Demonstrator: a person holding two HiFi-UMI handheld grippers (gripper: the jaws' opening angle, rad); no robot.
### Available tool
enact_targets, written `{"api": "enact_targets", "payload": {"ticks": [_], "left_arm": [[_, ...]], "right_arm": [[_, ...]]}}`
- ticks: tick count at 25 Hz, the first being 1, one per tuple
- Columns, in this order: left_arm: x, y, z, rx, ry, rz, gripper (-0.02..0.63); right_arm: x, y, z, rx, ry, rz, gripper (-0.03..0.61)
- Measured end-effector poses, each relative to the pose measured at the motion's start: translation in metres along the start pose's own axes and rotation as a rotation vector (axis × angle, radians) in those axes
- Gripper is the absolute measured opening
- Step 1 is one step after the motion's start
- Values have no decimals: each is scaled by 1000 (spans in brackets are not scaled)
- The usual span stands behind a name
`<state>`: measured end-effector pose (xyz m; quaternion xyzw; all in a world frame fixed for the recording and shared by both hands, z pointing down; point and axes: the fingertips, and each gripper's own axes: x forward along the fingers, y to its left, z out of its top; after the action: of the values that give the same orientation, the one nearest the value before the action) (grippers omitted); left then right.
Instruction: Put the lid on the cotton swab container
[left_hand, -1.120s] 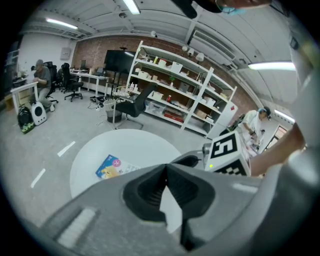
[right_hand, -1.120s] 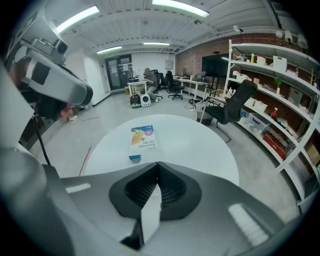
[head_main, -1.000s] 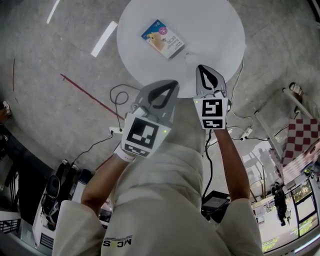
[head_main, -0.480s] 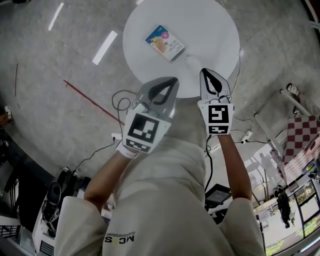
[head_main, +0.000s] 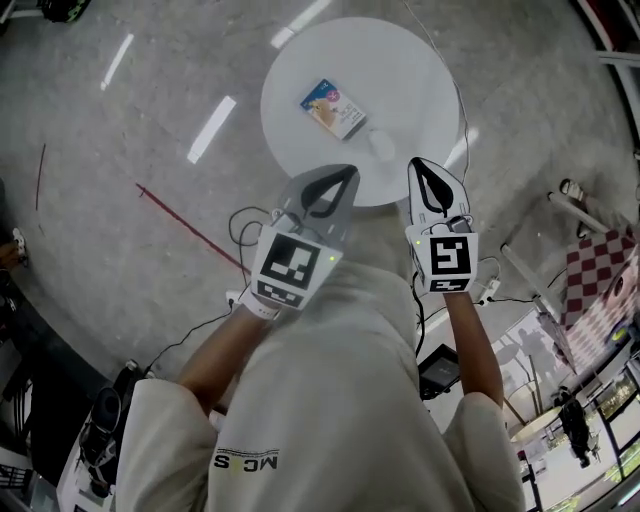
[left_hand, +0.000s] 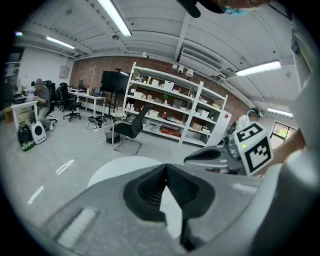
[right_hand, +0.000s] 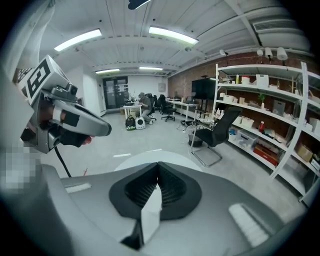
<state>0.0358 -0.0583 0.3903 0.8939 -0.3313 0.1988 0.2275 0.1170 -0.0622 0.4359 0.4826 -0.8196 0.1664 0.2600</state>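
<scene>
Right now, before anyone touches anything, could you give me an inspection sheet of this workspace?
Surface: round white table on a grey floor.
Job's things: printed box lying flat on the table; a small pale item beside it, too faint to identify.
Clutter: nothing seen.
Grippers: left hand-held gripper and right hand-held gripper both shut and empty, near the table's near edge, apart from the box.
Cables: black cable loops on the floor left of the table.
Surroundings: shelving, office chair, checked cloth.
</scene>
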Motion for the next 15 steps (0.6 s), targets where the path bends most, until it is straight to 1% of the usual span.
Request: {"api": "enact_targets", "payload": {"ticks": [7,10,13,15], "left_arm": [[-35,-19,32,27,-58,-14,-1],[-47,-26,45,46,-85,-19,0],[-56,-34,51,64,-100,-31,0],[-58,-38,54,71,-109,-40,0]], "right_arm": [[-50,2,48,-10,-119,-36,-3],[-65,5,59,12,-152,-41,-3],[-80,11,65,55,-169,-50,-3],[-87,19,69,47,-181,-45,-3]]}}
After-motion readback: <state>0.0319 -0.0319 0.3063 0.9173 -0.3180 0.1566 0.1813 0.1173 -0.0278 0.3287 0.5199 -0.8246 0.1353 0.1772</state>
